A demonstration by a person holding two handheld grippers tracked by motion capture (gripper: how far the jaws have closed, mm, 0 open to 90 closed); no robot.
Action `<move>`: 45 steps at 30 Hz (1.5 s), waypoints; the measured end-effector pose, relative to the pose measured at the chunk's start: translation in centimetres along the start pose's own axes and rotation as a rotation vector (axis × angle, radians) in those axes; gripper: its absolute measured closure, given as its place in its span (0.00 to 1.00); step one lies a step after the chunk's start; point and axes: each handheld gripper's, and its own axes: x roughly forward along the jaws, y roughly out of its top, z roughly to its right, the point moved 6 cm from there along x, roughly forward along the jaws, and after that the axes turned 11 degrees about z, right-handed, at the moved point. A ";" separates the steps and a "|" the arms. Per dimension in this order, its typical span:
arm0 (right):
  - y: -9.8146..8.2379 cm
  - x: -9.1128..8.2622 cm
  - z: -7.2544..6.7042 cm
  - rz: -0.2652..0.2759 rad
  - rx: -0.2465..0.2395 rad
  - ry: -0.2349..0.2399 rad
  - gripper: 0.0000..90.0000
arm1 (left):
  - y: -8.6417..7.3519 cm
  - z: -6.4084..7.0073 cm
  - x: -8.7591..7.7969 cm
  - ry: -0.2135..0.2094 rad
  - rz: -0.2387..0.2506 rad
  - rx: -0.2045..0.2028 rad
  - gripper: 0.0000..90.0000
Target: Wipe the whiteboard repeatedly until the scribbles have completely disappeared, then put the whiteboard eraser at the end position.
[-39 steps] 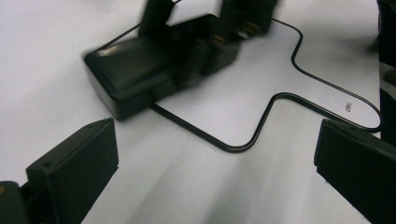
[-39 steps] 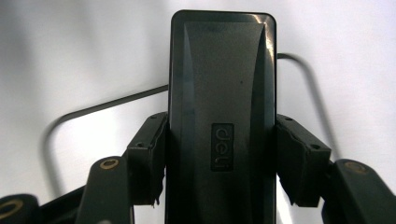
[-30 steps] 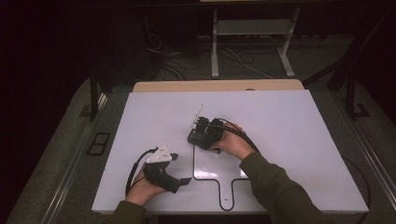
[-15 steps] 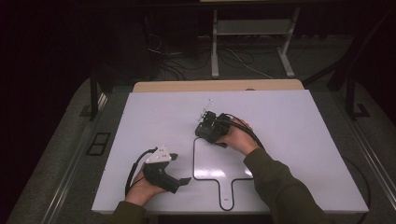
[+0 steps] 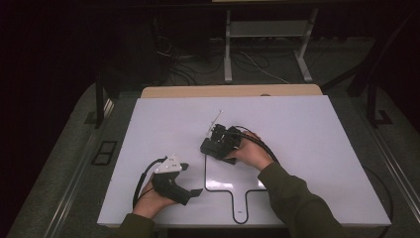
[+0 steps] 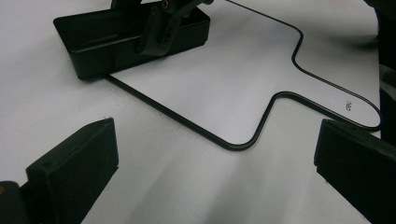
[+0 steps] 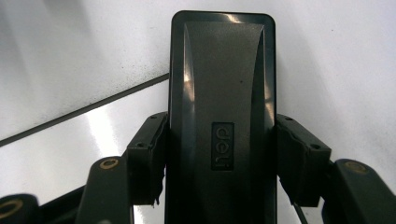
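My right gripper (image 5: 218,144) is near the table's middle, shut on a black oblong box (image 5: 210,147). In the right gripper view the box (image 7: 222,70) shows a flat face with an embossed "deli" label, clamped at both long sides between the jaws of the right gripper (image 7: 222,140). In the left gripper view the box (image 6: 93,42) rests low on the white tabletop at the corner of a black paddle-shaped outline (image 6: 243,142). My left gripper (image 5: 190,179) lies at the front left, open, with bare table between the jaws of the left gripper (image 6: 217,154).
The white tabletop (image 5: 307,129) carries the drawn paddle outline (image 5: 237,191), whose handle points to the front edge. A wooden strip (image 5: 233,90) runs along the far edge. Beyond it are cables and a metal stand (image 5: 267,29) on the dark floor.
The right gripper carried the box a little toward the far right, then came back toward the near left. The left gripper has stayed put.
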 end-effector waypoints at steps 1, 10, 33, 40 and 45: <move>-0.1 -0.2 0.2 0.006 0.001 -0.001 0.43 | 0.0 0.0 0.0 -0.001 0.000 0.001 0.00; 0.1 -2.1 1.5 0.084 0.064 0.034 0.43 | -0.1 -0.3 -0.1 0.001 0.002 -0.007 0.00; -0.1 -5.8 5.7 0.197 0.164 -0.012 0.43 | -0.1 0.0 -0.3 0.008 0.000 -0.004 0.00; -0.5 -5.9 7.7 0.200 0.209 -0.042 0.43 | -0.2 -0.1 -0.4 0.005 0.010 -0.016 0.00; -0.1 -5.9 9.3 0.207 0.243 -0.073 0.43 | -0.2 -0.3 -0.6 0.010 0.012 -0.007 0.00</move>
